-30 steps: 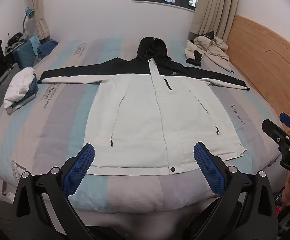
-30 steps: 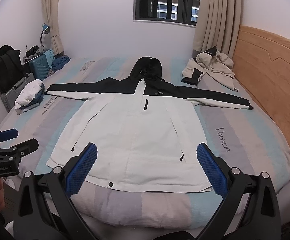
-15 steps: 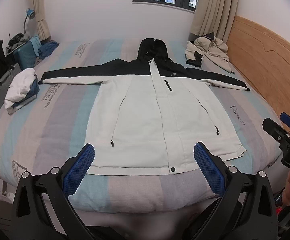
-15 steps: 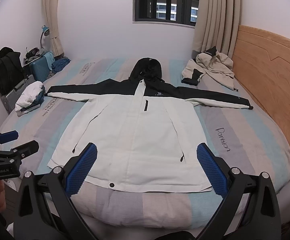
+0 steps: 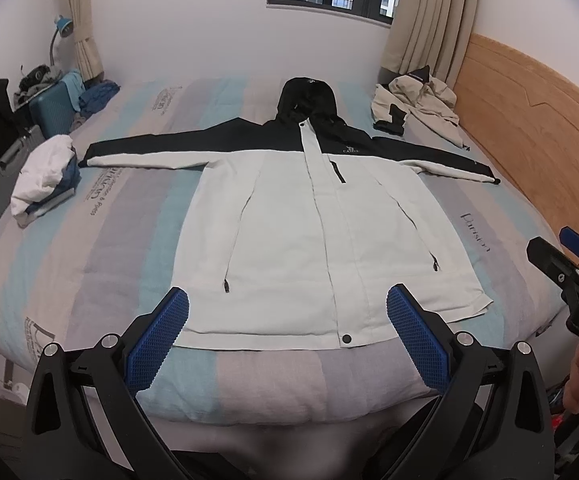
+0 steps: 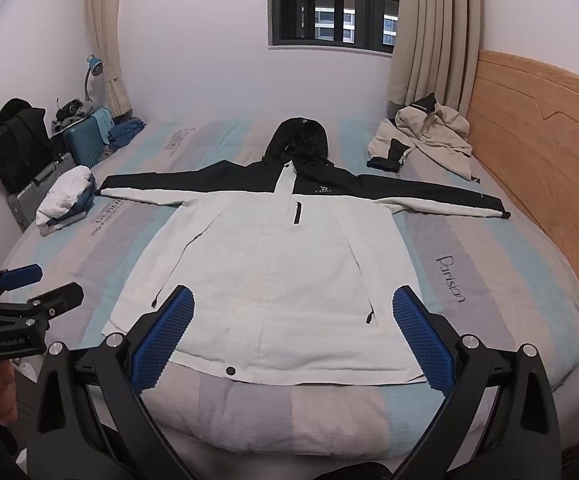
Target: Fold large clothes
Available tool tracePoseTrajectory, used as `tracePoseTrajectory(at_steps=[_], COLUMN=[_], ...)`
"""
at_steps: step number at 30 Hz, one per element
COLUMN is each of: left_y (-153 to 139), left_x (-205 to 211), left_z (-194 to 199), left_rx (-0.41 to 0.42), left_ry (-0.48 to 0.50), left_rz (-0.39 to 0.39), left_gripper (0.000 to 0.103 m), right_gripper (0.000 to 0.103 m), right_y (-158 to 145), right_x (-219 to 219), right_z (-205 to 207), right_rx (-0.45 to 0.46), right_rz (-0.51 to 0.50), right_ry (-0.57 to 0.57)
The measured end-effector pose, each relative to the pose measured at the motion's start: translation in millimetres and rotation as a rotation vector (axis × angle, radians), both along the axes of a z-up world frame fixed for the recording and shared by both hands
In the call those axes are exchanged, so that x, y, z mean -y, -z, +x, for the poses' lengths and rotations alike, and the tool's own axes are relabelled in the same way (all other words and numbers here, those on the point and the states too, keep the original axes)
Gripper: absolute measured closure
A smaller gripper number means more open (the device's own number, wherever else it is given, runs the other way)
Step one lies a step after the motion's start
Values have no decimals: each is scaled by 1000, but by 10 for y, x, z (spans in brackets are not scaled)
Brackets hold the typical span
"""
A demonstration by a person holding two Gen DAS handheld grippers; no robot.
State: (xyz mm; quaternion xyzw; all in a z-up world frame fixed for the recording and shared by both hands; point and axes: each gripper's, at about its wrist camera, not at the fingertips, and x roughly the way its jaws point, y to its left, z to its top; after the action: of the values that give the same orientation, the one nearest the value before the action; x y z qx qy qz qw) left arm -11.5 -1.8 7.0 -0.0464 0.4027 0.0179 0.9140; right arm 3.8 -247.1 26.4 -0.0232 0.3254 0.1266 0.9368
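A white jacket [image 5: 301, 236] with black shoulders and a black hood lies flat, front up, on the striped bed [image 5: 129, 208], sleeves spread out to both sides. It also shows in the right wrist view [image 6: 281, 268]. My left gripper [image 5: 287, 328] is open and empty, held before the bed's near edge, just short of the jacket's hem. My right gripper [image 6: 293, 328] is open and empty, also short of the hem. Each gripper shows at the edge of the other's view: the right gripper [image 5: 557, 256] at the right, the left gripper [image 6: 29, 288] at the left.
A beige jacket [image 5: 421, 108] lies crumpled at the bed's far right corner. Folded white and blue clothes [image 5: 45, 176] sit on the bed's left edge. Suitcases [image 5: 49, 108] and a black bag stand left of the bed. A wooden headboard [image 5: 529, 128] runs along the right.
Both grippers have risen or tilted slightly, so the jacket sits a little lower in the views. Nothing on the bed has moved.
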Motion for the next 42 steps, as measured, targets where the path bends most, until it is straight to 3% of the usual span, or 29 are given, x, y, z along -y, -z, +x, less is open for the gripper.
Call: tracePoseTrajectory(at_steps=[23,29,37,42], left_y=[-1,-75,-410,-536], left_x=[-42,-316,-741,-855], left_z=[91,466,1197,1762], left_rx=[-10,-20,-72,-85], left_ry=[6,34,65,58], left_rz=[6,-51,-43,-30], left_gripper=[6,6,6,6], right_gripper=[7,7,7,7], right_y=[6,-160,-468,-548], right_x=[6,-109,-483,-443], right_z=[83,468,1121,1605], right_rx=[-8,-34,-135,-179], right_rz=[-10,8,-75,-95], right_ry=[11,26,78,123])
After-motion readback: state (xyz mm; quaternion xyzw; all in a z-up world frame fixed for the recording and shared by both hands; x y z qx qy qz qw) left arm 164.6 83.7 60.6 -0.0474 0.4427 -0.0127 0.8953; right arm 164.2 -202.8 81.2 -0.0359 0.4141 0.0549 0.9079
